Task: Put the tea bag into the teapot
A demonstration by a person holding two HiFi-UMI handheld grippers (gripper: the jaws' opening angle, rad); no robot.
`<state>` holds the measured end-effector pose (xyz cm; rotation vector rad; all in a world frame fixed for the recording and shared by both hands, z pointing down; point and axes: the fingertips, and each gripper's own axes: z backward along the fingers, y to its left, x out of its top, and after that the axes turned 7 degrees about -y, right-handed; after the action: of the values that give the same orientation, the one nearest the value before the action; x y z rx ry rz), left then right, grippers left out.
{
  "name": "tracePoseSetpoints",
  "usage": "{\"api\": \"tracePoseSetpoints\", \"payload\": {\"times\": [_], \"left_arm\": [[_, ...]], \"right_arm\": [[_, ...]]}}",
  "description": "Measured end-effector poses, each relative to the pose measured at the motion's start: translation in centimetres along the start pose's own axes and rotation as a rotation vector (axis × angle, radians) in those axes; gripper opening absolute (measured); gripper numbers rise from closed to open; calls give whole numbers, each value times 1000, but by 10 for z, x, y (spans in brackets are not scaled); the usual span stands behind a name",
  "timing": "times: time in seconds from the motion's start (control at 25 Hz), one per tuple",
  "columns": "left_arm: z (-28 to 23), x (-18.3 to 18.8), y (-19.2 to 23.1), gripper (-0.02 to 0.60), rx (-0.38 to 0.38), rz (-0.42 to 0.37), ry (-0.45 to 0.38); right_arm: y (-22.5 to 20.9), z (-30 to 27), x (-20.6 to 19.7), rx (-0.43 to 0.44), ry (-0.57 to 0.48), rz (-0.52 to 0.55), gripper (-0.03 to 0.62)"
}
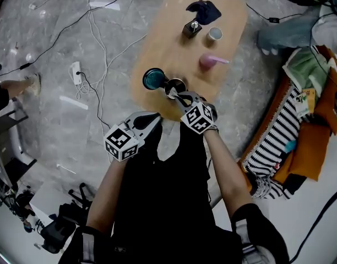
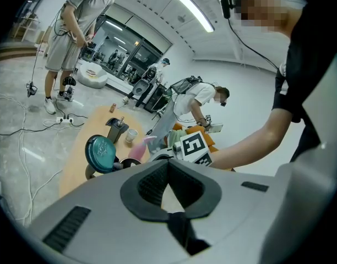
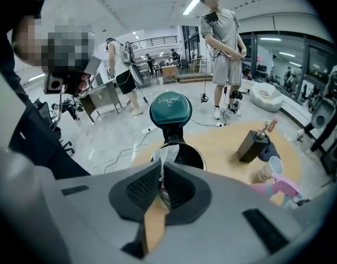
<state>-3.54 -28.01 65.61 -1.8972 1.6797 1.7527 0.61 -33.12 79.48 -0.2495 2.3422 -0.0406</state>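
A dark teapot (image 1: 175, 84) stands at the near end of the wooden table (image 1: 157, 48), its teal lid (image 1: 154, 78) flipped up to the left. My right gripper (image 1: 183, 99) hovers just on the near side of the pot's mouth, shut on a white tea bag (image 3: 163, 159). In the right gripper view the bag pokes out past the jaws (image 3: 162, 188) over the pot's open rim (image 3: 193, 158), below the lid (image 3: 170, 109). My left gripper (image 1: 149, 122) is shut on nothing, off the table's near edge; its view (image 2: 168, 188) shows the lid (image 2: 102, 153) ahead.
Farther along the table are a pink pitcher (image 1: 210, 61), a white cup (image 1: 215, 34), a black box (image 1: 191, 28) and a dark blue cloth (image 1: 204, 11). Cables and a power strip (image 1: 76, 73) lie on the floor at left. Striped fabric (image 1: 276, 144) is piled at right.
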Motion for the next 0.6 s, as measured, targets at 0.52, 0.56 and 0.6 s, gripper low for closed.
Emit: {"api": "tracePoseSetpoints", "payload": {"times": [0.52,0.56,0.6], "left_arm": [[-4,-8,9,9,-13,28,18],[-5,-7,10,9,-13,28,16],[-5,-7,10,9,-12,29,14]], "right_arm": [[-9,-10,-3,-41,-4,-49,83],[-9,-9,-2,-45,-4,-51,86],[-9,-9,-2,-49,-5,-51,92]]}}
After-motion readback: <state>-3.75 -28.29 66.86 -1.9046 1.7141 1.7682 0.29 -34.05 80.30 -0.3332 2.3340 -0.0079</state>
